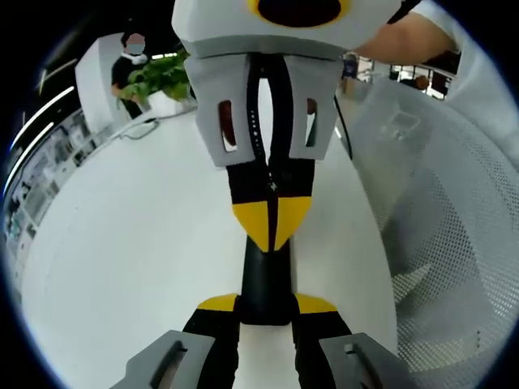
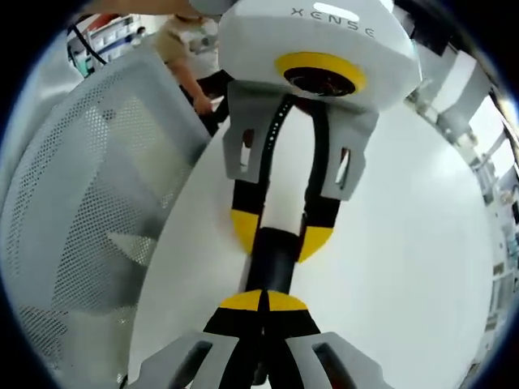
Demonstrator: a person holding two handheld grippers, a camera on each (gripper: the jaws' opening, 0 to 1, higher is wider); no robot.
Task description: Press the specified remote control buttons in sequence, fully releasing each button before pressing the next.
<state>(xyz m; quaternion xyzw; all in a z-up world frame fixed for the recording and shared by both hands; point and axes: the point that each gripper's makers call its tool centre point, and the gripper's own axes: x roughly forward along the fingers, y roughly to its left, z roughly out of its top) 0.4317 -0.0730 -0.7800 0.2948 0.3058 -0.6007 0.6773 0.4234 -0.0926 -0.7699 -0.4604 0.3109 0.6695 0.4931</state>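
At 6 o'clock in the left gripper view, our left hand-held gripper (image 1: 266, 304) clamps the dark remote control (image 1: 264, 284) over the white desk (image 1: 146, 243); we should brace it steady. Our right hand-held gripper (image 1: 272, 223), jaws closed together and empty, meets the remote from 12 o'clock, so we judge a short, straight push and then a full lift-off best.

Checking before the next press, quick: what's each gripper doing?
Left gripper: shut on the black remote control.
Right gripper: jaws shut together, tips against the remote control.

Black remote (image 1: 263, 284) on white table (image 1: 138, 243) (yellow-tipped jaws).
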